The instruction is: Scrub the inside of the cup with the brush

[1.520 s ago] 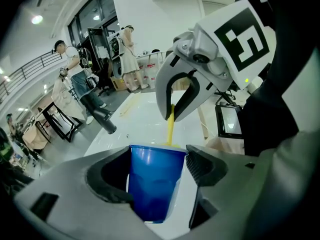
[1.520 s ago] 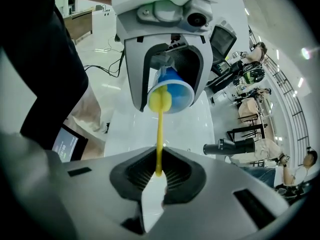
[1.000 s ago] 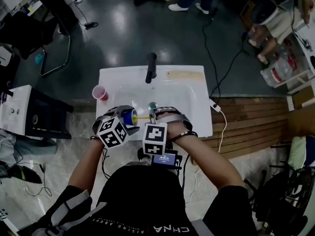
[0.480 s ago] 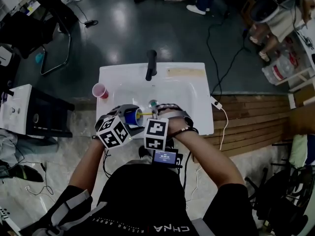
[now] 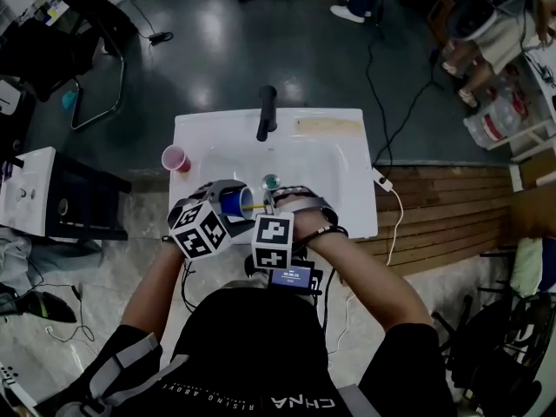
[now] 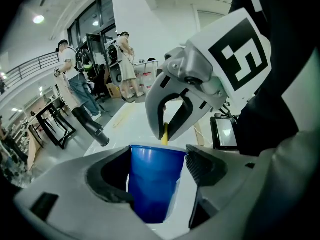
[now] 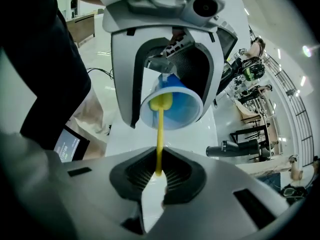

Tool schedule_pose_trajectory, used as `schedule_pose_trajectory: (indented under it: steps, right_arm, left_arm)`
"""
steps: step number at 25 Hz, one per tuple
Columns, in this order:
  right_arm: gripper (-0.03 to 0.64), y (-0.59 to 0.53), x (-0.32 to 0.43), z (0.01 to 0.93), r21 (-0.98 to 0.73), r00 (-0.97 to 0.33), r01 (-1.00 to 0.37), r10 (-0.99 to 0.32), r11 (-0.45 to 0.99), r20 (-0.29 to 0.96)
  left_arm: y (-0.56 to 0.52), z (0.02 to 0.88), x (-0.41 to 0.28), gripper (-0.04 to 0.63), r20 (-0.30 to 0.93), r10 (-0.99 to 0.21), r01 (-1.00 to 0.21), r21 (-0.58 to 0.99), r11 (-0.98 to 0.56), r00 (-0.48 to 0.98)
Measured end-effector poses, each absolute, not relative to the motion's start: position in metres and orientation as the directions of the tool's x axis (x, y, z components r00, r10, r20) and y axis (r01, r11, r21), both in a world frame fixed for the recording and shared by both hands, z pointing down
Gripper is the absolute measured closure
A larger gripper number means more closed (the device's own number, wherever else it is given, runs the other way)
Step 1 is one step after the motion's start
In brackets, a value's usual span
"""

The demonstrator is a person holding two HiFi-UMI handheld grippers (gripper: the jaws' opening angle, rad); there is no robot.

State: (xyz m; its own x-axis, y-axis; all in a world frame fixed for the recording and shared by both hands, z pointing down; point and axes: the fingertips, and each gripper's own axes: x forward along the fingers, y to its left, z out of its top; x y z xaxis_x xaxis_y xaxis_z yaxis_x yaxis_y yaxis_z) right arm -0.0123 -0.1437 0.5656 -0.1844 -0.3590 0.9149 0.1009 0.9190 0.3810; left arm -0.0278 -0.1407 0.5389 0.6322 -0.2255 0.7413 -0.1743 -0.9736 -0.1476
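Note:
A blue cup (image 5: 231, 202) (image 6: 151, 184) (image 7: 175, 109) lies on its side over the white sink (image 5: 330, 159), with my left gripper (image 5: 228, 205) (image 6: 155, 181) shut on its body. Its white-rimmed mouth faces my right gripper (image 5: 268, 205) (image 7: 159, 176), which is shut on the yellow handle of the brush (image 5: 253, 206) (image 7: 160, 139). The brush's yellow head (image 7: 161, 102) sits inside the cup's mouth, against the inner wall. In the left gripper view only a short piece of the yellow handle (image 6: 164, 134) shows above the cup's rim.
A black faucet (image 5: 266, 114) stands at the sink's back edge. A pink cup (image 5: 175, 160) rests on the sink's left rim. The drain (image 5: 271, 182) lies just beyond my grippers. A small screen (image 5: 290, 277) hangs at the sink's front. People stand in the background.
Both grippers with cup and brush have stayed nearly in place over the sink's front. The head view has shifted slightly, so the sink sits a little higher in it.

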Motion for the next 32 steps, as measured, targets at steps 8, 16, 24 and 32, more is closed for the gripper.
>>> schedule_pose_trajectory:
  steps: [8, 16, 24, 32]
  right_arm:
    - [0.577, -0.149, -0.018, 0.553, 0.390, -0.224, 0.089, -0.363, 0.916, 0.904]
    - [0.577, -0.167, -0.008, 0.556, 0.397, -0.202, 0.060, -0.378, 0.916, 0.904]
    - [0.577, -0.166, -0.003, 0.573, 0.342, -0.187, 0.059, -0.327, 0.938, 0.927]
    - [0.577, -0.156, -0.003, 0.580, 0.307, -0.192, 0.094, -0.285, 0.947, 0.939]
  left_arm:
    - [-0.143, 0.549, -0.031, 0.248, 0.764, -0.229, -0.167, -0.159, -0.973, 0.604]
    - [-0.145, 0.548, -0.031, 0.249, 0.756, -0.223, -0.177, -0.144, -0.974, 0.615]
    - [-0.146, 0.539, -0.026, 0.249, 0.698, -0.210, -0.232, -0.064, -0.971, 0.685]
    - [-0.154, 0.540, -0.028, 0.249, 0.686, -0.224, -0.260, -0.053, -0.964, 0.692]
